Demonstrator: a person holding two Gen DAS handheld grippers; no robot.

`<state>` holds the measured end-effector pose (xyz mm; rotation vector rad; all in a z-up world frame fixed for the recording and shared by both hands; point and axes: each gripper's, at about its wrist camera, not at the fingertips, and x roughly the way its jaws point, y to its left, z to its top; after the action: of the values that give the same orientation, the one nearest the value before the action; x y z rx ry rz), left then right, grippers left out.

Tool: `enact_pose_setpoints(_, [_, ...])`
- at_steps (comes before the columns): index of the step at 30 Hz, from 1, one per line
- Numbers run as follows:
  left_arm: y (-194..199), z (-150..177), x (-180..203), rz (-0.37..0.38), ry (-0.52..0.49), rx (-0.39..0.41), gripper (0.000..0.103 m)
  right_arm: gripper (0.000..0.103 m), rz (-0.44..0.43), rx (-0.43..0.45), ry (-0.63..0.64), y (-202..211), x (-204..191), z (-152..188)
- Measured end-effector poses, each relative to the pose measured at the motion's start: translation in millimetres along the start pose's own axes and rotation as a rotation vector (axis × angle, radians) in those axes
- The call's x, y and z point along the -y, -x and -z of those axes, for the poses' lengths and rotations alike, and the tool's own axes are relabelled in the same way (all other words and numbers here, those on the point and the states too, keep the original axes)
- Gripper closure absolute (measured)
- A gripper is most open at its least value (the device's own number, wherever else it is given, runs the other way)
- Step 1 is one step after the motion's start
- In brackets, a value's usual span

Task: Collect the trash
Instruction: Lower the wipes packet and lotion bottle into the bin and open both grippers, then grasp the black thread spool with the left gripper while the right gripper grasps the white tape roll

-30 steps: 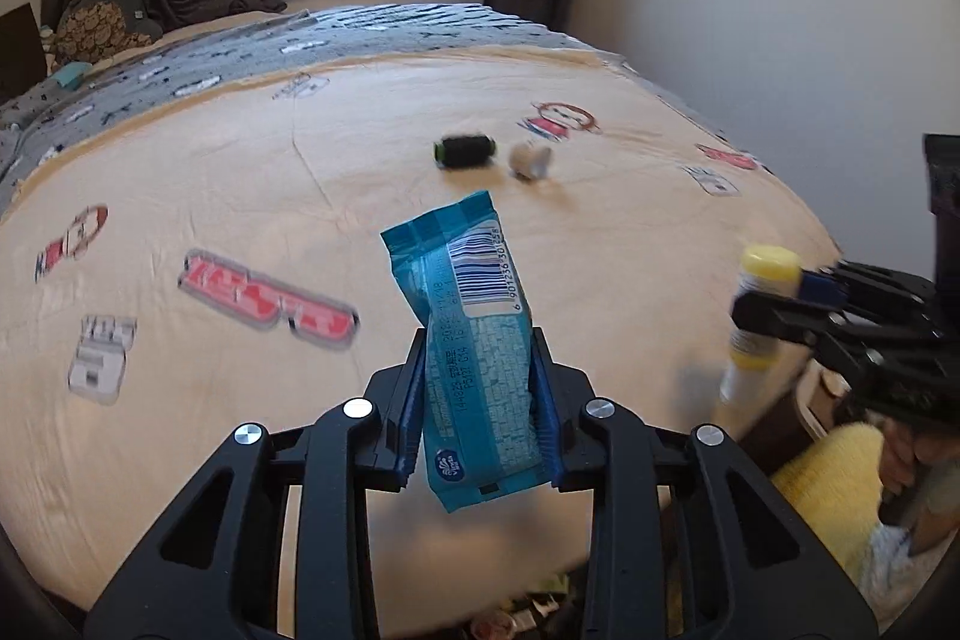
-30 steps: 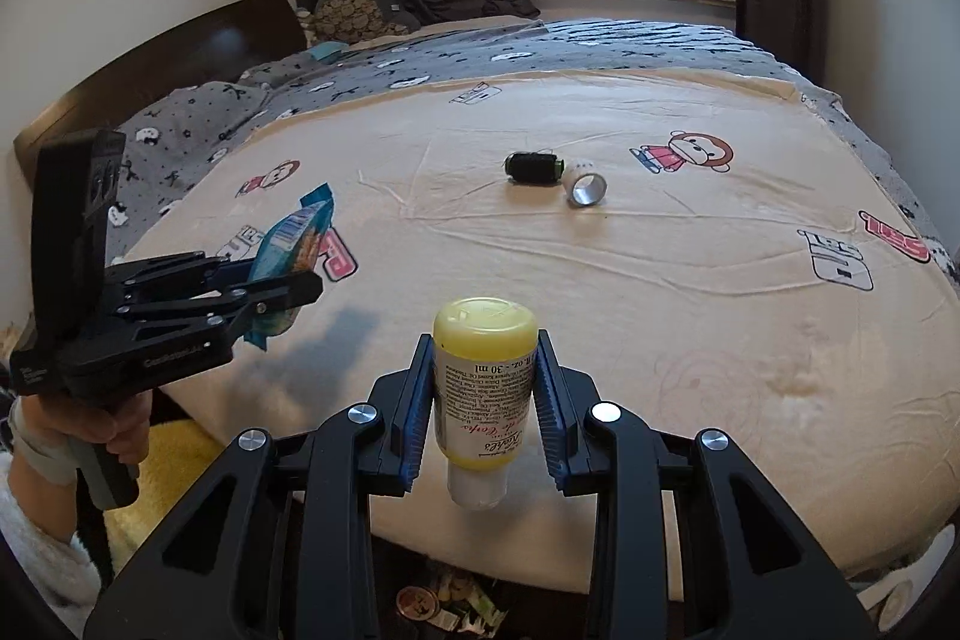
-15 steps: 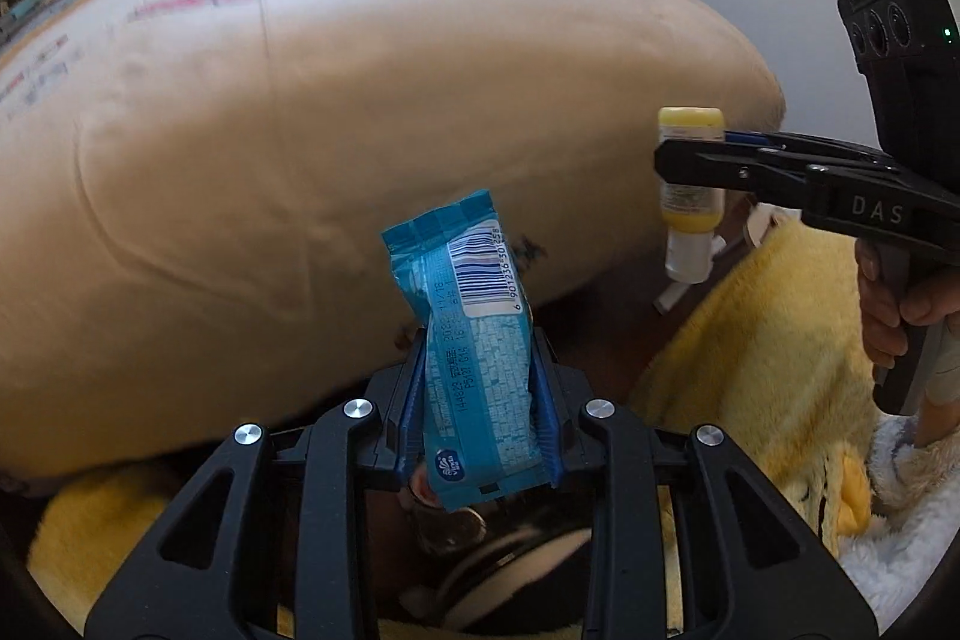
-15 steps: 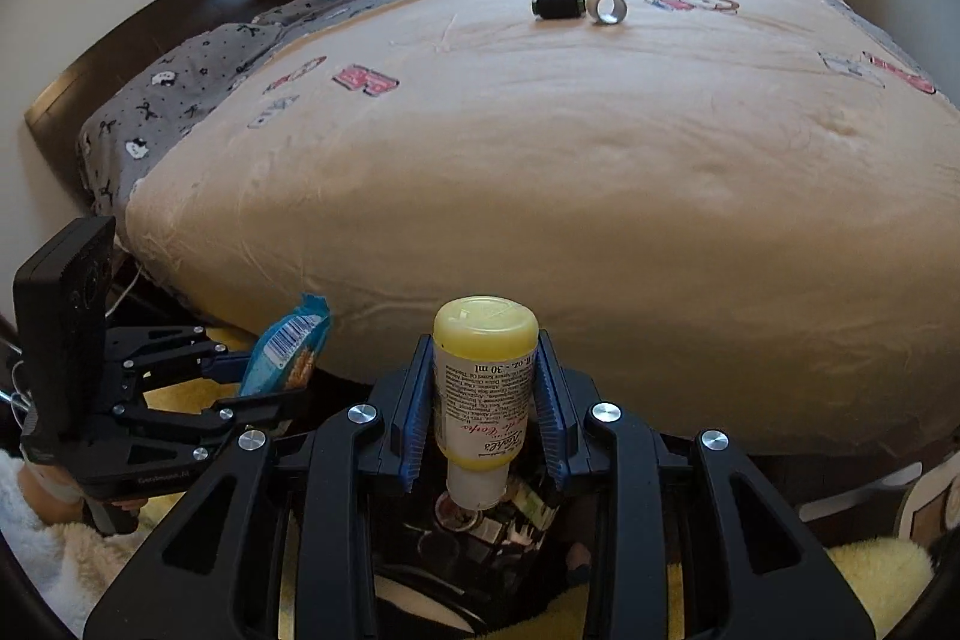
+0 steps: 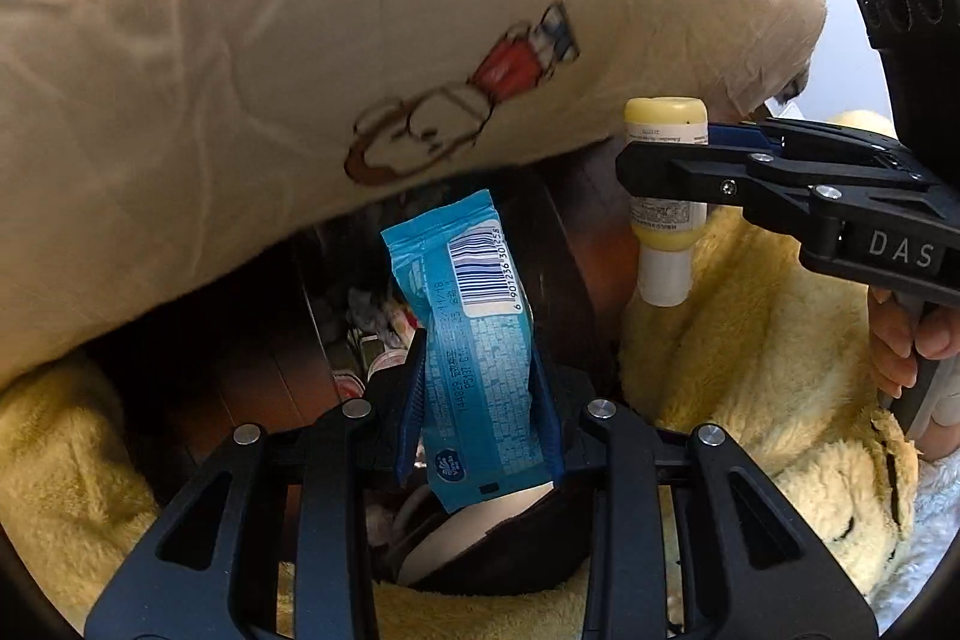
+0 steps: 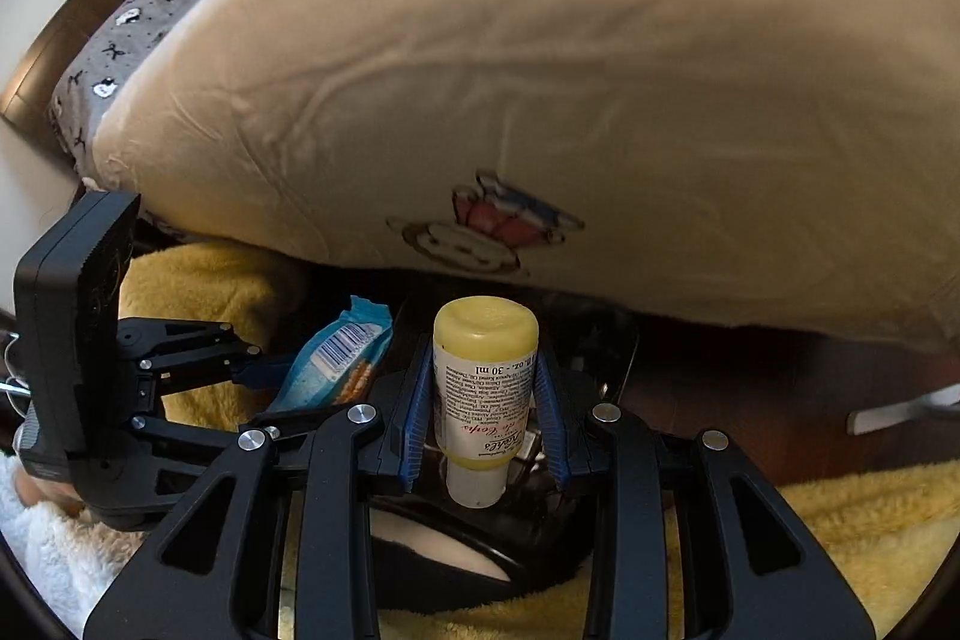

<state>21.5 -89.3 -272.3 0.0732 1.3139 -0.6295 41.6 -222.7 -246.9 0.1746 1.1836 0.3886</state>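
My left gripper (image 5: 480, 418) is shut on a blue snack wrapper (image 5: 474, 340) with a barcode, held upright over a dark round bin (image 5: 540, 538). My right gripper (image 6: 483, 424) is shut on a small yellow bottle (image 6: 483, 388), cap end down, also above the bin (image 6: 480, 562). The bottle (image 5: 663, 214) and right gripper (image 5: 666, 160) show at the right of the left wrist view. The wrapper (image 6: 339, 358) and left gripper (image 6: 270, 373) show at the left of the right wrist view. Several bits of trash (image 5: 372, 322) lie inside the bin.
The cream bedspread with a cartoon print (image 5: 456, 112) hangs over the bed edge just beyond the bin. Yellow fluffy fabric (image 5: 756, 358) surrounds the bin. A dark wooden bed frame (image 6: 780, 400) runs under the bedspread.
Both grippers have come down from over the bed top to below its edge, above the bin. Each still holds its item.
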Motion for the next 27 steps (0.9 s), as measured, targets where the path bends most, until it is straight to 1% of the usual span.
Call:
enact_pose_setpoints(2, [-5,-4,0,0.004,0.002,-0.017,0.072,0.07,-0.003,-0.015,-0.014,-5,3,1])
enact_pose_setpoints(4, [-11,-6,0,0.007,0.0,-0.036,0.068,0.069,-0.007,-0.035,-0.029,-9,6,2])
enact_pose_setpoints(5, [-14,-7,4,0.006,0.002,-0.048,0.065,0.068,-0.004,-0.047,-0.035,-11,7,2])
enact_pose_setpoints(6, [-17,-8,3,-0.01,0.008,-0.063,0.057,0.06,0.005,-0.059,-0.043,-13,8,2])
enact_pose_setpoints(7, [-19,-8,2,-0.019,0.011,-0.07,0.054,0.055,0.012,-0.061,-0.049,-14,8,2])
enact_pose_setpoints(8, [-22,-7,2,-0.026,0.014,-0.075,0.048,0.049,0.017,-0.059,-0.056,-13,9,2])
enact_pose_setpoints(9, [-22,-7,0,-0.033,0.018,-0.076,0.043,0.046,0.019,-0.056,-0.065,-12,10,2])
enact_pose_setpoints(10, [-22,-6,0,-0.038,0.021,-0.072,0.04,0.044,0.019,-0.049,-0.079,-9,12,2])
enact_pose_setpoints(12, [-18,-5,-3,-0.055,0.024,-0.057,0.03,0.037,0.019,-0.035,-0.099,-4,16,2])
enact_pose_setpoints(13, [-15,-4,-6,-0.067,0.024,-0.045,0.028,0.035,0.021,-0.025,-0.11,-1,19,2])
enact_pose_setpoints(15, [-9,-6,-6,-0.087,0.019,-0.023,0.023,0.026,0.024,-0.011,-0.125,3,23,3])
enact_pose_setpoints(17, [-1,-7,-6,-0.102,0.015,0.001,0.019,0.023,0.023,0.004,-0.138,8,24,3])
enact_pose_setpoints(19, [7,-11,-6,-0.119,0.007,0.027,0.015,0.018,0.012,0.02,-0.141,14,23,1])
enact_pose_setpoints(20, [12,-12,-4,-0.126,0.003,0.038,0.013,0.014,0.012,0.028,-0.141,17,23,-1])
enact_pose_setpoints(23, [33,-14,0,-0.136,-0.005,0.081,0.009,0.013,0.016,0.071,-0.119,36,19,-11])
enact_pose_setpoints(26, [59,-22,1,-0.15,-0.013,0.144,0.008,0.012,0.044,0.154,-0.086,64,15,-26])
enact_pose_setpoints(27, [66,-27,3,-0.155,-0.012,0.166,0.008,0.01,0.059,0.183,-0.076,73,14,-32])
